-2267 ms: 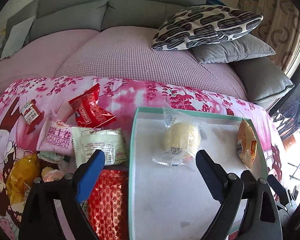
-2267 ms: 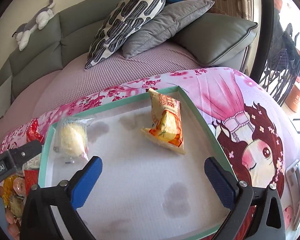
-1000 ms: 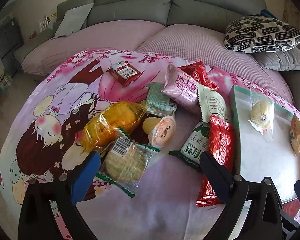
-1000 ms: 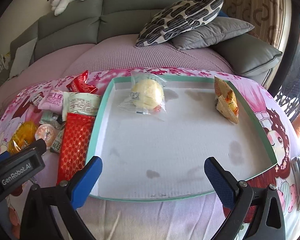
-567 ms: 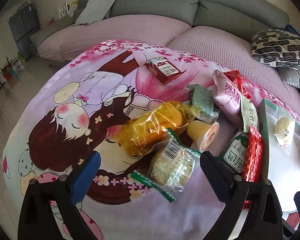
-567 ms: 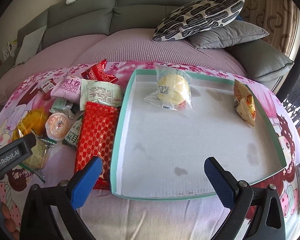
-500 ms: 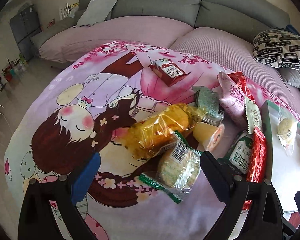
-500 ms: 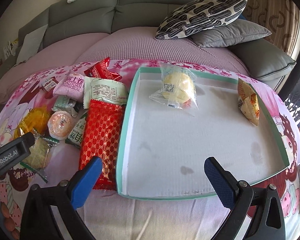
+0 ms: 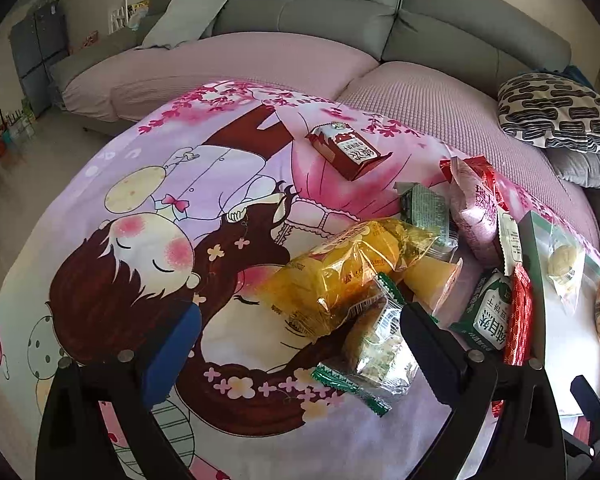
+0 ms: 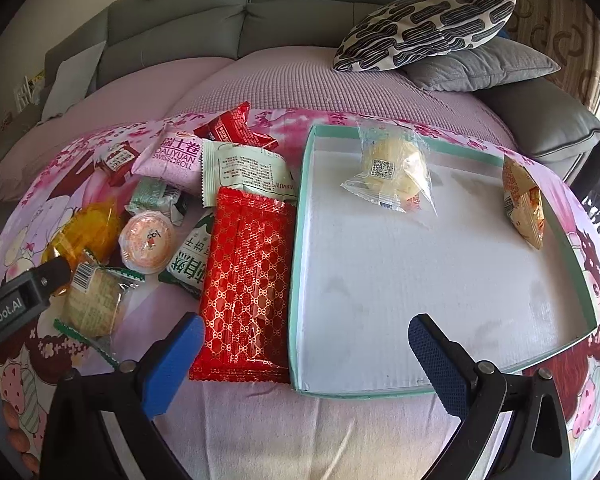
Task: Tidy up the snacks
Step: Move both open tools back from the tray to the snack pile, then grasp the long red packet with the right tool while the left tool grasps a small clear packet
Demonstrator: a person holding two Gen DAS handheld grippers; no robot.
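Note:
A pile of snacks lies on the pink cartoon cloth left of a white tray with a green rim (image 10: 300, 264). The tray holds a clear-wrapped round bun (image 10: 392, 166) and an orange packet (image 10: 524, 204). My left gripper (image 9: 296, 344) is open and empty, low over the cloth, with a yellow bag (image 9: 340, 272) and a clear-wrapped biscuit (image 9: 380, 344) by its right finger. My right gripper (image 10: 304, 356) is open and empty over the tray's near left corner, beside the long red packet (image 10: 246, 288).
Other snacks include a pink Swiss roll pack (image 10: 174, 156), a white-green packet (image 10: 246, 174), a jelly cup (image 10: 148, 242), a green-white packet (image 9: 486, 312) and a small red box (image 9: 346, 150). A grey sofa (image 9: 320, 12) with cushions (image 10: 424, 28) stands behind.
My left gripper has swung left, away from the tray, over the snack pile and bare cloth. My right gripper has shifted left from the tray's middle toward its left edge. Both stay open.

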